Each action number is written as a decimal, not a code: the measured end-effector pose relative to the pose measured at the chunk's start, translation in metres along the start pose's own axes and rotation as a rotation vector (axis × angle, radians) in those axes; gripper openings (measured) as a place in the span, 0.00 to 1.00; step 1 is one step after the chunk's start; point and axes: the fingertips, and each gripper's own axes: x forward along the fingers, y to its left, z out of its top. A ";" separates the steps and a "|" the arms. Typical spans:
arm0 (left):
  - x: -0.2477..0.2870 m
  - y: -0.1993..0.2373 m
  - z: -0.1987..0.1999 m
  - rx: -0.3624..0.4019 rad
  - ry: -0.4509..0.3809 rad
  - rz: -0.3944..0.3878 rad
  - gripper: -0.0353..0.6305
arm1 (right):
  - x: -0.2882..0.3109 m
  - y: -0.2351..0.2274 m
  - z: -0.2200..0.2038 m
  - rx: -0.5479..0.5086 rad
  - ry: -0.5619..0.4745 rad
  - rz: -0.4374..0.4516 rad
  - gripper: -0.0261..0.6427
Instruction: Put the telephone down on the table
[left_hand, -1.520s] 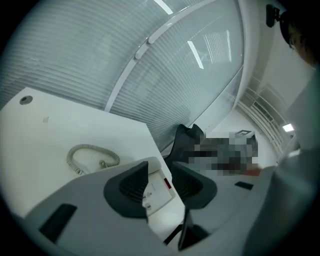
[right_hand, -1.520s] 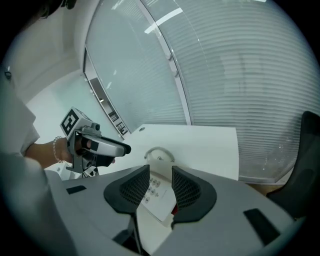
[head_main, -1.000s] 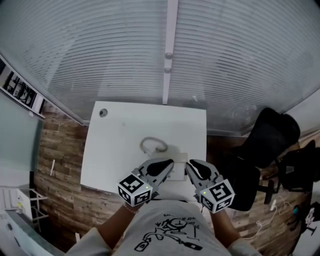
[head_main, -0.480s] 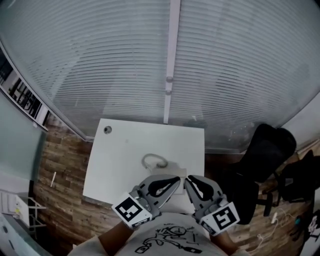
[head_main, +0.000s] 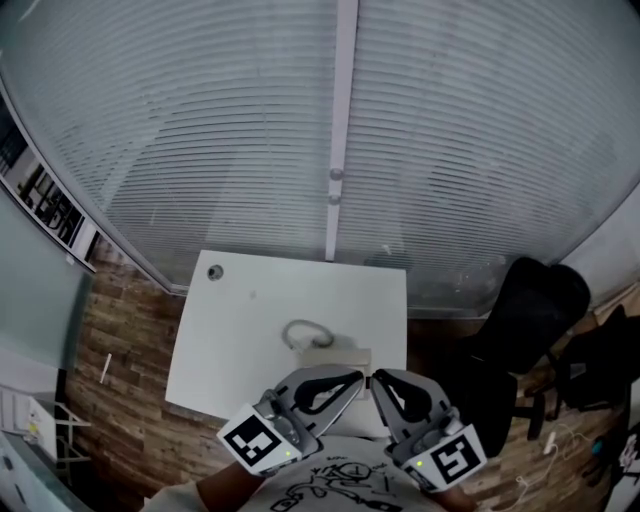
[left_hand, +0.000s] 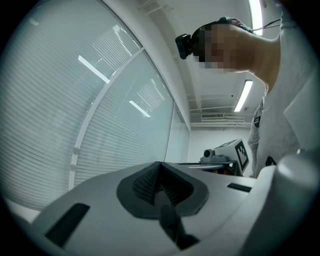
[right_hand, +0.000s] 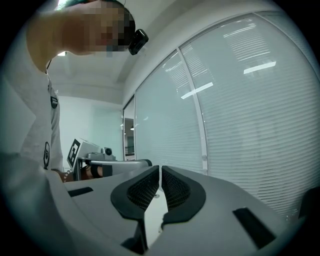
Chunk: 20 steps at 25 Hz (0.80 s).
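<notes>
A pale telephone (head_main: 342, 353) with a looped cord (head_main: 304, 331) lies on the white table (head_main: 240, 330), near its front edge. Neither gripper touches it. In the head view my left gripper (head_main: 352, 378) and right gripper (head_main: 378, 379) hover side by side over that front edge, their tips almost meeting. The left gripper (left_hand: 159, 166) is shut and holds nothing. The right gripper (right_hand: 160, 168) has just been closing and is shut with only a thin slit between the pads, nothing in it. Each gripper view looks level at the window blinds and shows the other gripper beside it.
A wall of window blinds (head_main: 200, 130) with a white mullion (head_main: 340, 120) rises behind the table. A round grommet (head_main: 214, 272) sits at the table's far left corner. A black chair (head_main: 530, 300) stands right of the table, on wood-plank flooring (head_main: 110, 330).
Both grippers have risen off the telephone and drawn back toward the person's body. The telephone stays on the table. The head view has tilted up toward the blinds.
</notes>
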 end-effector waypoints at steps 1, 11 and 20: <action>0.000 0.001 -0.001 -0.005 0.001 0.002 0.06 | 0.001 -0.001 -0.001 0.000 0.002 0.000 0.10; 0.000 0.008 -0.003 -0.019 0.015 0.025 0.06 | 0.006 -0.003 -0.004 0.010 0.018 -0.001 0.10; 0.002 0.017 -0.008 -0.045 0.022 0.029 0.06 | 0.010 -0.007 -0.005 0.003 0.022 -0.006 0.10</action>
